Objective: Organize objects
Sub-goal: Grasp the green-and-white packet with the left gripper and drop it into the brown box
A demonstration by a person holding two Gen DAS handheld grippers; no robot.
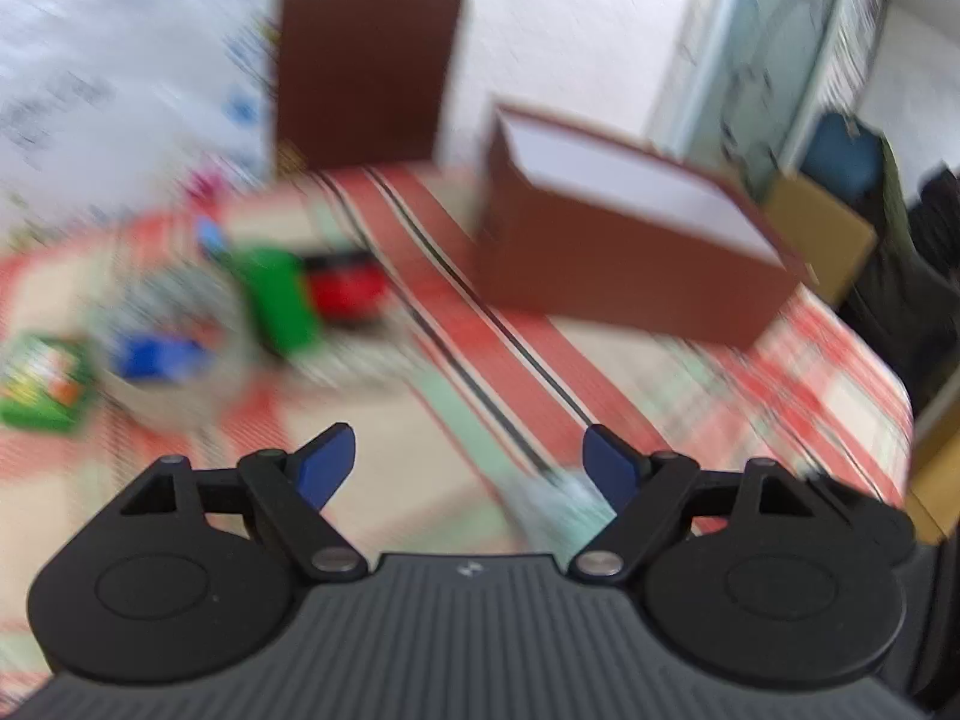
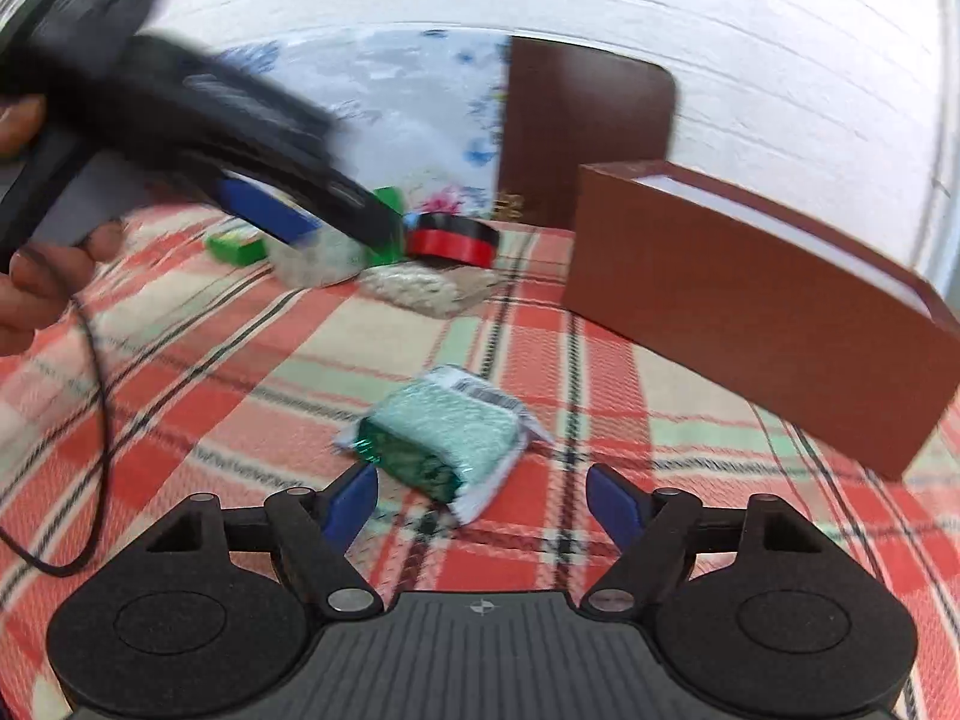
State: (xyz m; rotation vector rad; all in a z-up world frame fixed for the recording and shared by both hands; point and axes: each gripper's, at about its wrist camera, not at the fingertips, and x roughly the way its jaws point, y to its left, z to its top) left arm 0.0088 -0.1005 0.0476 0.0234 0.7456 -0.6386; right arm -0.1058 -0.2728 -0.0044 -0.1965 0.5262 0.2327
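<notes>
The right gripper (image 2: 483, 501) hangs low over the checked table (image 2: 720, 480), its jaws wide open and empty, with the green wrapped packet (image 2: 444, 438) lying just ahead of them, near the open brown box (image 2: 762, 312). To take it well, I would centre the packet between the jaws, come down level, and close across its narrow sides before carrying it to the box. The left gripper (image 1: 468, 468) is also spread wide with nothing held, up the table from the clutter, a red-and-black tape roll (image 2: 453, 240) among it.
</notes>
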